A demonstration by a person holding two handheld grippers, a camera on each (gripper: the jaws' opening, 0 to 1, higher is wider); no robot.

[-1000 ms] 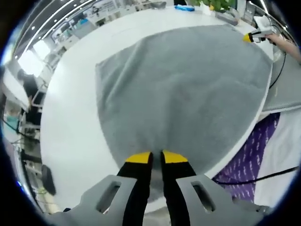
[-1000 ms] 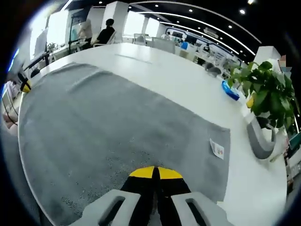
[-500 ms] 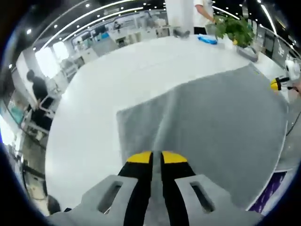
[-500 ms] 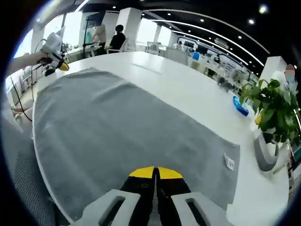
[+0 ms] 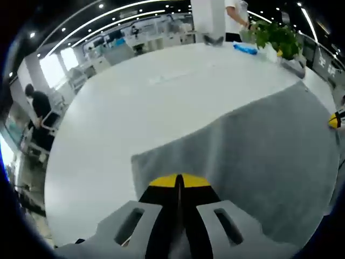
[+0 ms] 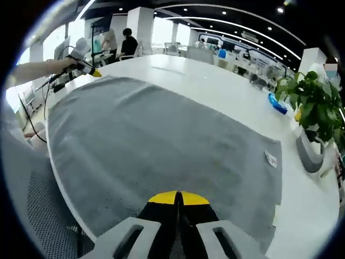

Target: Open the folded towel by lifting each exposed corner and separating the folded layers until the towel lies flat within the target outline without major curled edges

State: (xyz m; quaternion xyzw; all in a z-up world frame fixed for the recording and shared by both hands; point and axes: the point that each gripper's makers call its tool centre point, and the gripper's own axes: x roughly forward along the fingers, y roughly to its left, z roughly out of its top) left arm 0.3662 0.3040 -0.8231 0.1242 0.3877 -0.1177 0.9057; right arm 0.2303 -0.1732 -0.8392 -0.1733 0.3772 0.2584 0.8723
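The grey terry towel (image 6: 161, 140) stretches forward from both yellow-tipped grippers, left gripper (image 5: 179, 181) and right gripper (image 6: 178, 198), each apparently pinched shut on its near edge.

Setting: large open-plan office. Long curving strips of white ceiling lights (image 6: 237, 33) overhead; white square columns (image 6: 140, 21); rows of desks with monitors (image 5: 116, 40) in the background; seated person in dark clothing (image 6: 127, 43) at a far workstation; broad white round-edged table (image 5: 135, 102); leafy green potted plant (image 6: 315, 110) in a grey planter; black mesh office chair (image 6: 46, 210) beside the table
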